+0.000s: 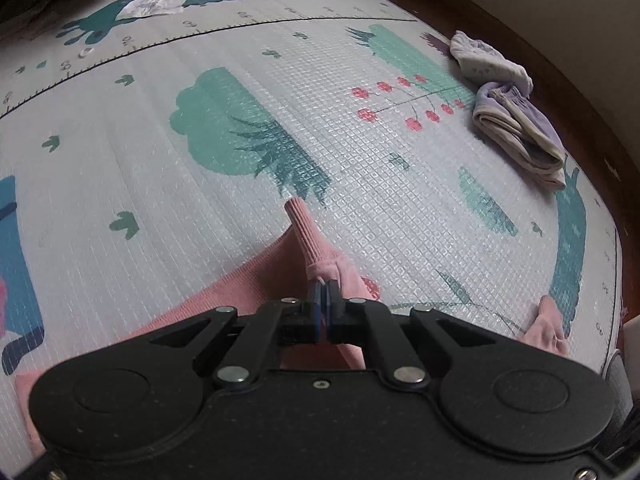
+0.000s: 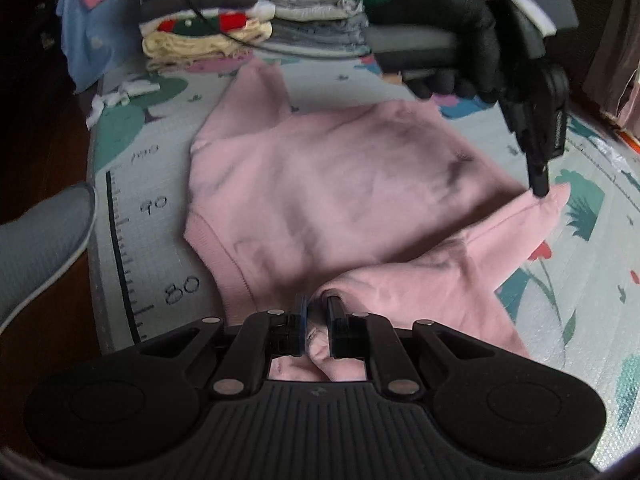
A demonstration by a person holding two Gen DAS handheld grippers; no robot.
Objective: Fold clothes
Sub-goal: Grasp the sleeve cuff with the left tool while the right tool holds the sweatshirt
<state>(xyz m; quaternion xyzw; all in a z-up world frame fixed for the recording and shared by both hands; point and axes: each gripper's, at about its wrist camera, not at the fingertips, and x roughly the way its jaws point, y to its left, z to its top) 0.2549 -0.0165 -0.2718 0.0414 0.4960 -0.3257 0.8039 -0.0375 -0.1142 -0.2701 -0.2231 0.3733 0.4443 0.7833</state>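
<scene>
A pink sweatshirt point(image 2: 320, 192) lies spread on the patterned play mat point(image 2: 132, 184). My right gripper point(image 2: 316, 308) is shut on a bunched fold of pink fabric at the garment's near edge. In the right wrist view my left gripper point(image 2: 540, 190), held by a black-gloved hand point(image 2: 460, 40), pinches the sweatshirt's far right sleeve. In the left wrist view my left gripper point(image 1: 324, 286) is shut on the pink sleeve point(image 1: 308, 236), whose ribbed cuff sticks out ahead onto the mat point(image 1: 160, 152).
Folded purple and white clothes point(image 1: 516, 120) lie at the mat's right edge. Stacks of folded clothes point(image 2: 208, 12) stand at the far end. A grey slipper point(image 2: 40, 248) sits at the left, off the mat. White crumpled paper point(image 1: 156, 2) lies far away.
</scene>
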